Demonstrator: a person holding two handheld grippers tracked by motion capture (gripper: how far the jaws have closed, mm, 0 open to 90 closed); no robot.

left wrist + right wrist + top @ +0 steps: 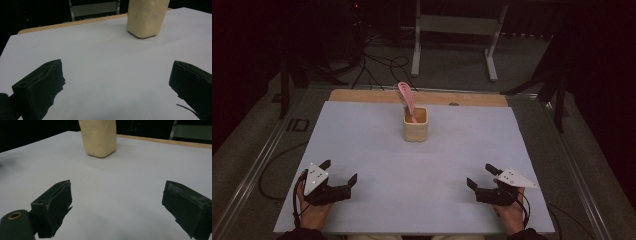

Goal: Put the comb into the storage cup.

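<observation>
Both tools, left tool (339,172) and right tool (479,176), are held spread and empty at the near edge of the white surface (362,145); well beyond, at centre, the cream cup (415,124) is judged stiff, light, tippable; its pink spoon (406,98) is best pinched by the protruding handle; nothing stands between.

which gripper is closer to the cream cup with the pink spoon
Right, narrowly. The right gripper sits near-right of the cup; the left gripper near-left, both open.
</observation>
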